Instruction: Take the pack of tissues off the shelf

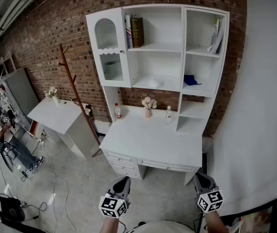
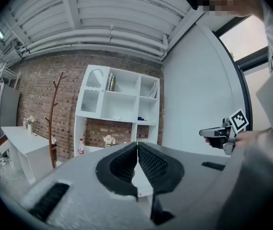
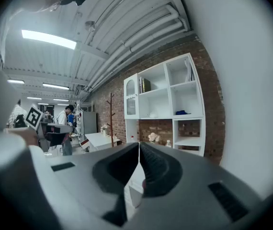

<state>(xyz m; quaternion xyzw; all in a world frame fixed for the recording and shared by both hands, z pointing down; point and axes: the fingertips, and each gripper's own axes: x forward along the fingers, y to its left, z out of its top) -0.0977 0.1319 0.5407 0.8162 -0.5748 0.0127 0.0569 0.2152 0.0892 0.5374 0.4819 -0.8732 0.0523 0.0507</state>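
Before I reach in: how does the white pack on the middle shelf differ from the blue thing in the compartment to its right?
The pack of tissues is white and nearly blends with the shelf, while the blue thing stands out dark. The pack of tissues lies in the wide middle compartment and the blue thing in the narrow right one. Both lie low at about the same level, and nothing touches either.

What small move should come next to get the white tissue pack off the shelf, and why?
Probably step toward the white shelf unit: the soft white pack of tissues lies in its middle compartment, far beyond the left gripper and right gripper, both shut and empty.
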